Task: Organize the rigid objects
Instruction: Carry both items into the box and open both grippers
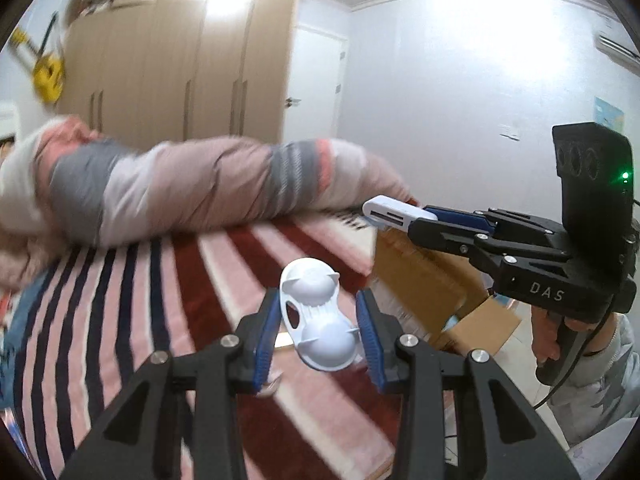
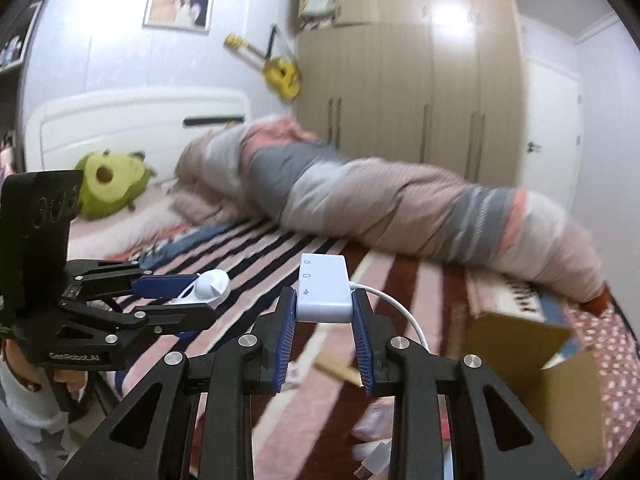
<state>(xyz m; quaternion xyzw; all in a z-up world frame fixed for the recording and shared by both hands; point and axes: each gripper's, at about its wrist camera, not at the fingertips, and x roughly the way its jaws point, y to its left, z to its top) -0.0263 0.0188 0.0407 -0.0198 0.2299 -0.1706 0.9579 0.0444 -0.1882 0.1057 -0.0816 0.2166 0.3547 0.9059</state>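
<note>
My left gripper (image 1: 318, 320) is shut on a white plastic double-cup object with small ears (image 1: 316, 316), held in the air above the striped bed. It also shows in the right wrist view (image 2: 208, 286), between the left gripper's blue pads. My right gripper (image 2: 324, 316) is shut on a white USB adapter hub (image 2: 324, 288) whose white cable (image 2: 400, 308) loops off to the right. In the left wrist view the hub (image 1: 394, 212) sticks out of the right gripper's fingers at the right.
An open cardboard box (image 2: 532, 364) sits at the bed's right side and also shows in the left wrist view (image 1: 440, 292). A rolled pink and grey quilt (image 2: 400, 200) lies across the bed. A green plush toy (image 2: 108, 184) lies by the headboard. A wardrobe (image 2: 404, 72) stands behind.
</note>
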